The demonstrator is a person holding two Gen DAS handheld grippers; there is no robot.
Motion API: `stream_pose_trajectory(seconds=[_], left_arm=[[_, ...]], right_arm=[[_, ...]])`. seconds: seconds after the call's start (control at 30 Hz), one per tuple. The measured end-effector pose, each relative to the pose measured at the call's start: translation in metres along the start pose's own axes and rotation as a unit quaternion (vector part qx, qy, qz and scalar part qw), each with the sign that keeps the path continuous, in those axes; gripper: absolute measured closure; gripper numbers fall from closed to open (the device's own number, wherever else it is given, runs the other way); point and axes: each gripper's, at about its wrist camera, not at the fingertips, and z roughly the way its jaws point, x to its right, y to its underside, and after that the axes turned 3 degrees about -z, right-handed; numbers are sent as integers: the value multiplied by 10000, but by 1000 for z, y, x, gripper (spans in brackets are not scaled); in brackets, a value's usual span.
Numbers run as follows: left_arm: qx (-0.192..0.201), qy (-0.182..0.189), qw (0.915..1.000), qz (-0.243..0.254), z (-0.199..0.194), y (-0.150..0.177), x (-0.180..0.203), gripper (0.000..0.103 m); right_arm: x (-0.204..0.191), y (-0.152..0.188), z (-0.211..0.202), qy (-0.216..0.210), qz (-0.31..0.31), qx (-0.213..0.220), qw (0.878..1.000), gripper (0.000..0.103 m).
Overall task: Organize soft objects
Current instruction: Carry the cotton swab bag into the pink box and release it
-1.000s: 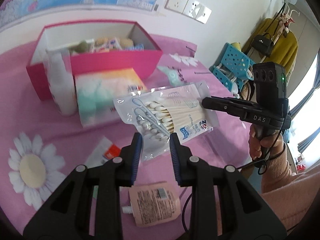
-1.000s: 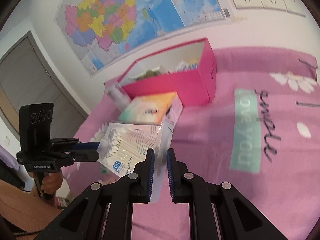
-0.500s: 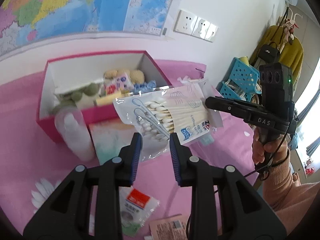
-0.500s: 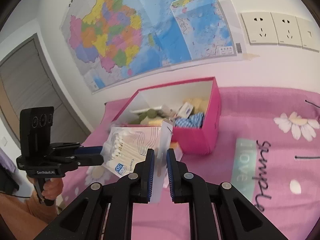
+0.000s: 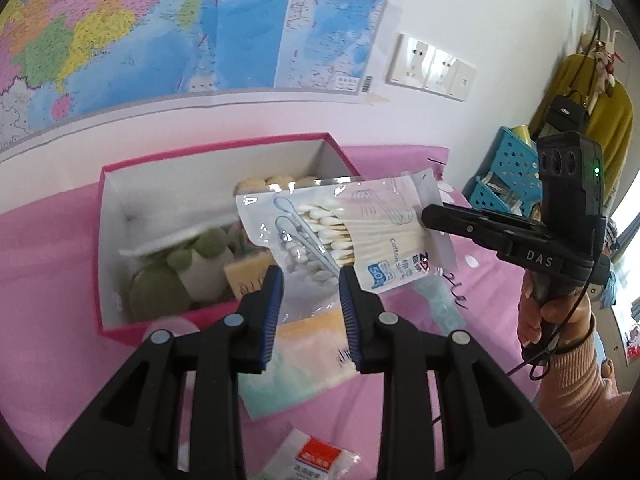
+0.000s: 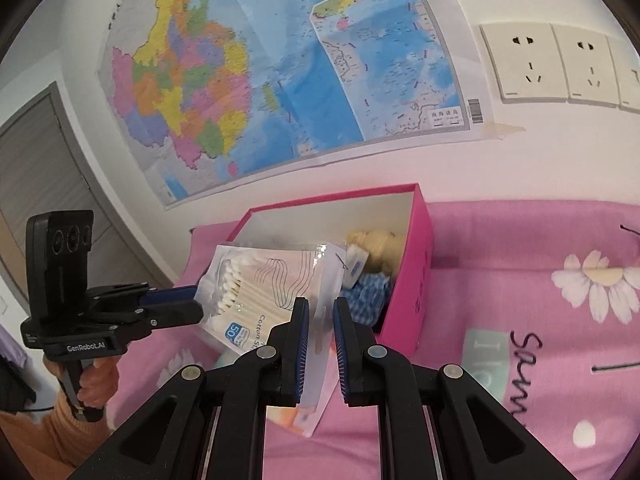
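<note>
- Soft objects were partly sorted: the pink box (image 5: 120,320) at 10 o'clock in the left wrist view already held a green plush toy (image 5: 168,276), a tan plush toy (image 6: 376,244), a blue checked cloth (image 6: 368,296) and a yellowish block (image 5: 248,276).
- On the pink floral tablecloth (image 6: 540,320), several things were left outside the box: a pastel tissue pack (image 5: 304,360) just below the box at 6 o'clock, and a small red-labelled packet (image 5: 316,456) at the bottom edge.
- Between the two, the cotton swab bag (image 5: 340,232) hung in the air over the box's near right part, not yet lowered in; I judged it the item in hand, close to being dropped.
- Clenched on the bag's right end, the right gripper (image 5: 430,216) came in from 3 o'clock; the right wrist view showed its jaws pinching the bag's clear flap.
- Gripping the opposite end, the left gripper (image 6: 192,304) held the bag at 9 o'clock in the right wrist view.
- Hidden or unclear: the bag covered much of the box's contents, a pale rounded thing at the left gripper's base was too blurred to name, and the box's far-left corner looked empty but was washed out.
</note>
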Motion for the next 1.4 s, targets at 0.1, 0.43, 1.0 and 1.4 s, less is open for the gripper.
stream_pose_trajectory(seconds=[0.1,0.43,1.0,1.4], left_arm=[[-79,-74,9999,-84,11,-12,-6,72],[-353,-423,9982,-256,47,-39,-22,72],[-665,-816,9930,-539,81,-52,-38,72],[188,-612,9979,-30,21,-27,-10,69]], right_arm=[[5,-10,10,36,13,-25,10000,91],[23,-39,49,267,99,-191,9994,91],[35,-59,85,974,128,-98,9951,72],[18,-37,67,714,-89,-126,9973,70]])
